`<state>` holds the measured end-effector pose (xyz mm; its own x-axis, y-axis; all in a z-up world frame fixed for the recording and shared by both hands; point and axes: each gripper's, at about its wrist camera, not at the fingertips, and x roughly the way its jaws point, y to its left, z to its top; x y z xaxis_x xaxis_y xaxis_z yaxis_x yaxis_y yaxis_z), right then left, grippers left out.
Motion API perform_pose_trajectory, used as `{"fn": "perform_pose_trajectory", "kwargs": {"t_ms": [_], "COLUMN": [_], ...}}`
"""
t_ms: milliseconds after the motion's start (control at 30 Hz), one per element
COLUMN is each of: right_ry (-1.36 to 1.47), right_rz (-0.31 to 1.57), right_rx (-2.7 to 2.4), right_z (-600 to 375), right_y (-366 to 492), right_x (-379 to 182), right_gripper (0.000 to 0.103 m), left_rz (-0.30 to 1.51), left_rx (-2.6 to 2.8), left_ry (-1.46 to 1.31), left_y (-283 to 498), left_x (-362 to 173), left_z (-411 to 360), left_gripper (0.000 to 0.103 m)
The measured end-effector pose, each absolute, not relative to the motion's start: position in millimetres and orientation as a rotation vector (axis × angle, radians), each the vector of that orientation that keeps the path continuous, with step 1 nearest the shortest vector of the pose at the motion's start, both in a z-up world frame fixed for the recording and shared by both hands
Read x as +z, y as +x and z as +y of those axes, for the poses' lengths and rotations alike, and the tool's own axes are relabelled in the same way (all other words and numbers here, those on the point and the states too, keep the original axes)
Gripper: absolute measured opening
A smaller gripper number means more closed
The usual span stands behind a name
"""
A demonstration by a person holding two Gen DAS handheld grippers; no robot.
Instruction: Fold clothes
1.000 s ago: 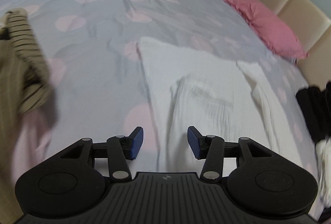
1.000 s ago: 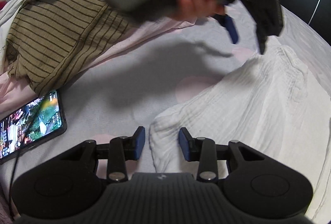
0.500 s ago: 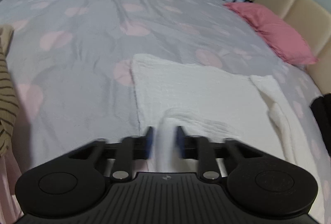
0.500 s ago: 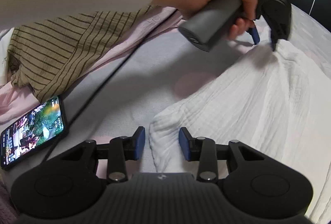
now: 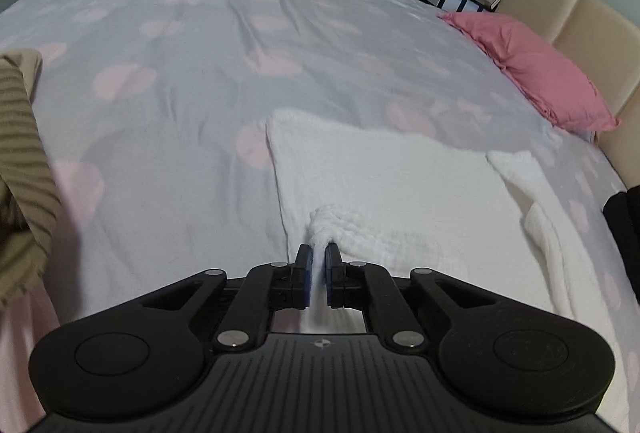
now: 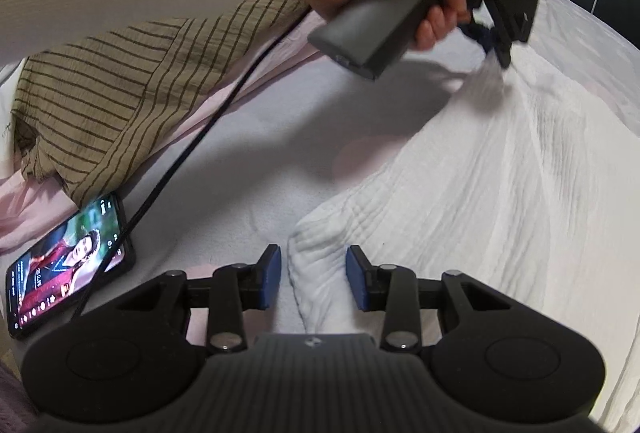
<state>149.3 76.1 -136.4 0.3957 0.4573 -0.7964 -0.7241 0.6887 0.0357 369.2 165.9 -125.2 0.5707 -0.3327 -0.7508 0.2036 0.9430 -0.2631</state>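
Left hand-held gripper (image 5: 318,265) pinches the white garment (image 5: 400,189) at lower centre; right hand-held gripper (image 6: 313,273), jaws wide, straddles its near corner at lower centre.

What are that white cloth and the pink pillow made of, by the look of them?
White cloth: probably soft crinkled cotton gauze, matte; fine ridges run across it and it bunches easily. Pink pillow: smooth woven fabric, maybe cotton, matte, with soft creases; the filling is hidden.

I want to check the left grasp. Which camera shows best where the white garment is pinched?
Left wrist view: the left tool is shut on a bunched fold of the white garment. Right wrist view shows that pinch far off and blurred.
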Motion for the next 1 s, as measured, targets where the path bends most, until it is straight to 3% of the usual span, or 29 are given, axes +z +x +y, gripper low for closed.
{"fn": "perform_pose_trajectory", "kwargs": {"t_ms": [33,100,167,267,333,400,467,1000], "right_ry": [-0.34,-0.333,-0.326,-0.311,-0.311,-0.301,-0.279,0.081], "right_rz": [0.886,0.89,0.892,0.894,0.888,0.881,0.882,0.803], "right_rx": [0.766,0.762,0.758,0.747,0.734,0.719,0.71,0.638], "right_z": [74,74,73,69,68,65,61,-6], "right_y": [150,150,149,149,150,151,152,150], "right_x": [-135,-135,-136,-134,-134,-132,-130,-86], "right_gripper": [0.04,0.04,0.04,0.039,0.03,0.015,0.01,0.008], "left_rz": [0.913,0.912,0.939,1.004,0.985,0.98,0.985,0.953], "left_rx": [-0.307,-0.3,-0.305,-0.323,-0.335,-0.35,-0.383,-0.358], "left_ry": [-0.141,-0.175,-0.218,-0.205,-0.158,-0.163,-0.184,0.055], "left_y": [368,366,368,367,362,363,365,366], "left_x": [-125,-122,-122,-132,-135,-135,-133,-77], "left_z": [166,172,179,177,174,174,175,110], "left_gripper": [0.015,0.05,0.053,0.05,0.047,0.024,0.007,0.004]}}
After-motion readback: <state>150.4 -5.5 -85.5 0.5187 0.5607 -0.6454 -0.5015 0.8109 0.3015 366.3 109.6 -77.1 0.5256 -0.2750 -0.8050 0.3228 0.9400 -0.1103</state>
